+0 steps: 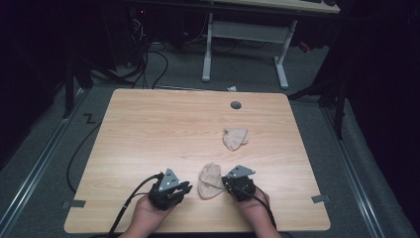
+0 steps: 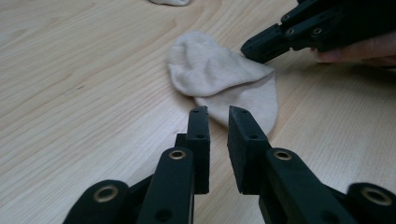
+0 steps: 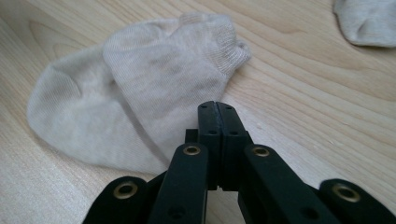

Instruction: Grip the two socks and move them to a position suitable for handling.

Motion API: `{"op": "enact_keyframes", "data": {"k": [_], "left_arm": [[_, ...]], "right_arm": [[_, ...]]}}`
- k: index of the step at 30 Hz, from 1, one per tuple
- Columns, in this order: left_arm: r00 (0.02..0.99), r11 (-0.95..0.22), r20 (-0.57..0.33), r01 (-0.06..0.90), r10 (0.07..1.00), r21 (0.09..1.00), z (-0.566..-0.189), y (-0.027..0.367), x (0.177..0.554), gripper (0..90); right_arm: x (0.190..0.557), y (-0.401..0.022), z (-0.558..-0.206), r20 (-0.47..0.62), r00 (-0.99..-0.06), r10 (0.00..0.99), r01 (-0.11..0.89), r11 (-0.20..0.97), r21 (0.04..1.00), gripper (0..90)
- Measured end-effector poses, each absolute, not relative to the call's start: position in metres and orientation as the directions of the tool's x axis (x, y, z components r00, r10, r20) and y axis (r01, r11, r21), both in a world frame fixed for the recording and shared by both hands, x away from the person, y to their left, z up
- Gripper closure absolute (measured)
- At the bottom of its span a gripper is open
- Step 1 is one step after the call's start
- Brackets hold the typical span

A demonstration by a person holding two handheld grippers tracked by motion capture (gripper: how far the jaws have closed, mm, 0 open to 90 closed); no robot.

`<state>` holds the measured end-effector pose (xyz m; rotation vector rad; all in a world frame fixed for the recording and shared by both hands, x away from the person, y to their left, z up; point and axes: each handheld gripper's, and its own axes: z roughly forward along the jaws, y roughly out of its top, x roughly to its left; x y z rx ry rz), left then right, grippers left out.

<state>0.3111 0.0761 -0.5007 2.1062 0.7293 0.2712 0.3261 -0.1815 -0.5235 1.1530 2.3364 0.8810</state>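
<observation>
A beige sock lies folded near the wooden table's front edge, between my two grippers. My left gripper is to its left and points at it. In the left gripper view its jaws stand a narrow gap apart with nothing between them, just short of the sock. My right gripper is at the sock's right side. Its jaws are pressed together, tips touching the sock's edge; I cannot tell whether fabric is pinched. A second beige sock lies farther back.
A round grey cable hole sits near the table's far edge. Behind the table, on the grey floor, stand a white desk frame and black cables. Bare wood spreads across the table's left half.
</observation>
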Motion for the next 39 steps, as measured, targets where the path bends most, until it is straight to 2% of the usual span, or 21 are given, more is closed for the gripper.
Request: {"op": "enact_keyframes", "data": {"k": [7,13,20,21,26,29,32,35,39], "left_arm": [[0.815,-0.491,-0.062,0.406,0.576,0.771,-0.513,0.058,0.316,75.5],[0.801,-0.521,-0.055,0.438,0.596,0.733,-0.523,0.058,0.324,77.3],[0.805,-0.522,-0.053,0.432,0.591,0.735,-0.528,0.059,0.323,78.1],[0.806,-0.524,-0.050,0.430,0.590,0.736,-0.528,0.060,0.322,78.2],[0.807,-0.523,-0.047,0.424,0.588,0.740,-0.529,0.060,0.321,78.5],[0.808,-0.524,-0.049,0.425,0.588,0.738,-0.528,0.061,0.322,78.6],[0.808,-0.529,-0.042,0.423,0.588,0.736,-0.528,0.061,0.321,78.8],[0.808,-0.532,-0.036,0.419,0.588,0.736,-0.528,0.061,0.321,79.0],[0.810,-0.534,-0.035,0.418,0.586,0.735,-0.528,0.061,0.321,79.1]], "right_arm": [[0.320,-0.166,-0.522,-0.092,-0.630,0.771,0.526,0.510,0.680,89.9],[0.318,-0.167,-0.507,-0.086,-0.609,0.788,0.499,0.465,0.731,87.2],[0.329,-0.131,-0.501,-0.060,-0.652,0.756,0.462,0.459,0.759,77.2],[0.337,-0.120,-0.505,-0.062,-0.657,0.751,0.468,0.471,0.747,70.7],[0.341,-0.114,-0.516,-0.037,-0.654,0.755,0.505,0.473,0.722,60.5],[0.341,-0.115,-0.519,-0.049,-0.655,0.754,0.511,0.489,0.707,59.2],[0.337,-0.115,-0.522,-0.083,-0.662,0.745,0.494,0.518,0.698,82.3],[0.333,-0.120,-0.516,-0.087,-0.649,0.756,0.481,0.496,0.724,84.6],[0.321,-0.145,-0.501,-0.081,-0.608,0.790,0.464,0.436,0.771,84.6]]}}
